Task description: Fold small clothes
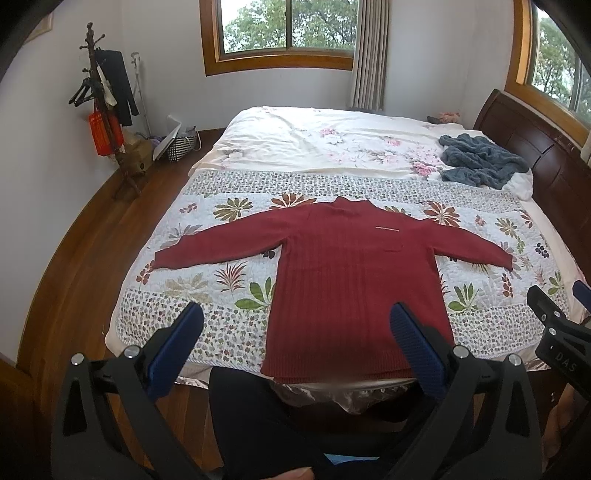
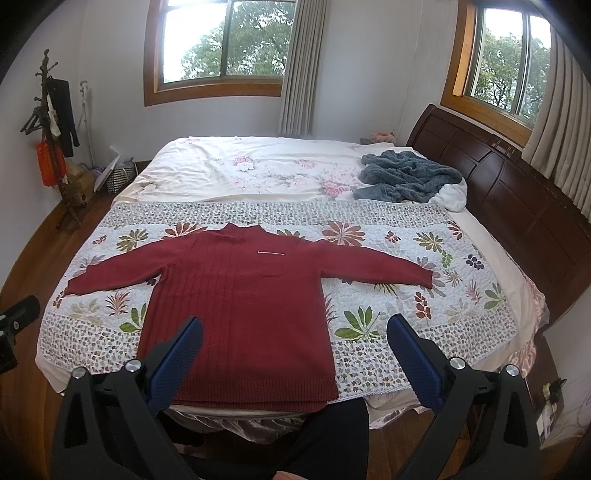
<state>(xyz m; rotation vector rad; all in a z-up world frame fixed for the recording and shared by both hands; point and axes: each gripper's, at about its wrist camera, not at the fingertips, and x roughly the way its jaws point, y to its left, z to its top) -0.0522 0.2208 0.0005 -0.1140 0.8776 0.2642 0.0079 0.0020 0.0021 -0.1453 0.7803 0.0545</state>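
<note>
Nearest: left gripper (image 1: pixel 297 325), black frame with blue ribbed pads, jaws spread wide, nothing between them, held above the near edge of the bed; right gripper (image 2: pixel 295 338), same make, jaws likewise spread wide and empty, held beside it to the right. A person's dark-clad legs (image 1: pixel 258 417) show below both, at the foot of the bed. Next: one red knit sweater (image 1: pixel 354 288), ribbed, high collar, laid flat and face up on a leaf-patterned quilt (image 1: pixel 207 280), hem at the near edge of the bed, collar pointing far, both sleeves spread straight out to left and right; a thin pale bar (image 1: pixel 387 229) marks the chest right of centre. The quilt covers the near half of the bed. Beyond it: a cream sheet with pink flowers (image 1: pixel 314 140), and on its right part a crumpled blue-grey fleece garment (image 1: pixel 480 160) near the dark wooden headboard (image 1: pixel 535 162). Far left, on the wooden floor: a coat stand (image 1: pixel 99 107) hung with dark clothing and a red bag, with a checked basket (image 1: pixel 181 146) close by. Far wall: a wood-framed window (image 1: pixel 284 33) with a grey curtain (image 1: pixel 369 55); a second window (image 2: pixel 506 70) above the headboard.
</note>
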